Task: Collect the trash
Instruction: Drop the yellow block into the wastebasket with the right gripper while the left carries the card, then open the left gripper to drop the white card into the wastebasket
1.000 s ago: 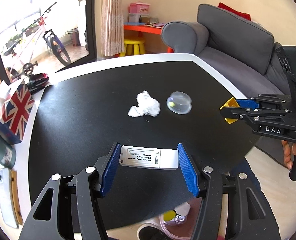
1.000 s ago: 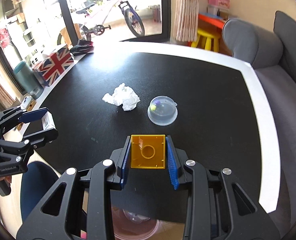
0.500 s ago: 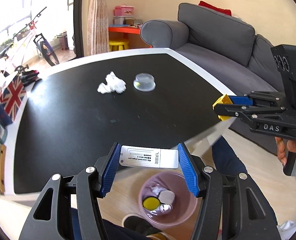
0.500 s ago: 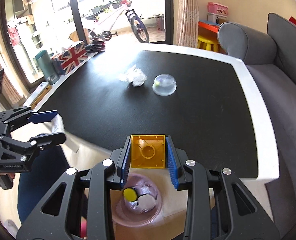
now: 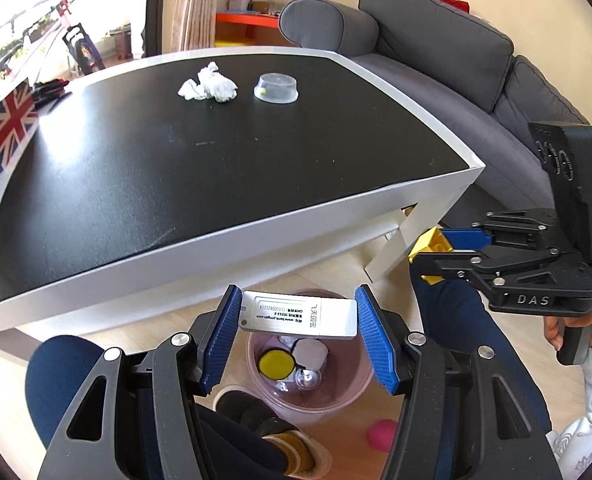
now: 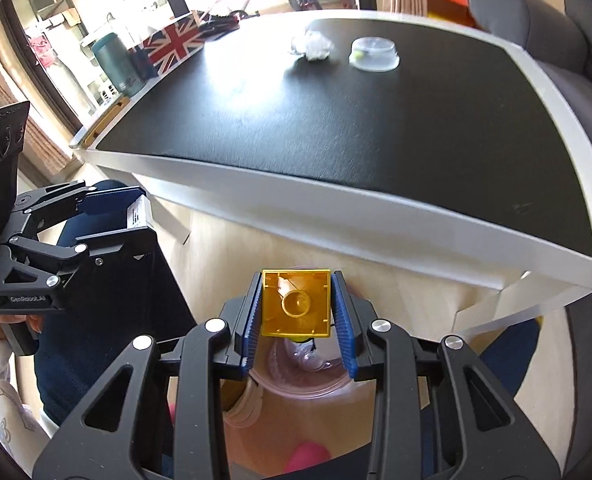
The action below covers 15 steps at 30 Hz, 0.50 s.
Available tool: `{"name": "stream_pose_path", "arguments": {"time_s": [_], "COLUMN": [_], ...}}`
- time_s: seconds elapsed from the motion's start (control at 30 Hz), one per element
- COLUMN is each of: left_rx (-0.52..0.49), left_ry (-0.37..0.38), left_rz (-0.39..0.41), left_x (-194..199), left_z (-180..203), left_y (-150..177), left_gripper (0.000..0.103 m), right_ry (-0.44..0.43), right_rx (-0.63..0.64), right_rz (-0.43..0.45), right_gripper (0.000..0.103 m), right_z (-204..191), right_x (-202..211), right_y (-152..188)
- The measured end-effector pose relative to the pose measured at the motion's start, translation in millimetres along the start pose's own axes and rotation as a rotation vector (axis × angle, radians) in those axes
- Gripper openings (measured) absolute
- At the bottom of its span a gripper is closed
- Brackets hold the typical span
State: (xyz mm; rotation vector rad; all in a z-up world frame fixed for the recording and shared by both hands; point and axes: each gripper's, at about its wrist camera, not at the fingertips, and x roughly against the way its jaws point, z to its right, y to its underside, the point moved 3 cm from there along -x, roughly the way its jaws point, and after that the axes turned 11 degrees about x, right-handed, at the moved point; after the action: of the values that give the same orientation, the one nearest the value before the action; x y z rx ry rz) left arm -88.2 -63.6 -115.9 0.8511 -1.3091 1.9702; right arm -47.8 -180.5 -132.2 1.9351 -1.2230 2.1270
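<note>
Above the pink bin [image 5: 352, 392], each hand-held gripper grips trash: white stick [image 5: 298, 314], yellow block [image 6: 296, 303].

The pink bin [image 5: 310, 376] stands on the floor just off the near edge of the surface [image 5: 216, 184], its mouth open upward. Above it, the left tongs [image 5: 298, 316] and right tongs [image 6: 296, 304] crowd the opening. A shoe [image 5: 264, 432] touches the bin's near side; the person's knees flank it.
</note>
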Motion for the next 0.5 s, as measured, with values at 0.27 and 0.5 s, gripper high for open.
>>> {"name": "stream_pose_path", "arguments": {"time_s": [0.27, 0.5], "left_rx": [0.001, -0.009], "left_ry": [0.015, 0.026], "left_rz": [-0.018, -0.040], "left_x": [-4, -11], "left_z": [3, 9], "left_y": [3, 6], "left_gripper": [0.057, 0.057], "right_ry": [0.014, 0.056], "right_rx": [-0.016, -0.023], "right_rz": [0.029, 0.040], "right_gripper": [0.081, 0.094], "right_z": [4, 9], "right_x": [8, 18], "right_y": [-2, 1]}}
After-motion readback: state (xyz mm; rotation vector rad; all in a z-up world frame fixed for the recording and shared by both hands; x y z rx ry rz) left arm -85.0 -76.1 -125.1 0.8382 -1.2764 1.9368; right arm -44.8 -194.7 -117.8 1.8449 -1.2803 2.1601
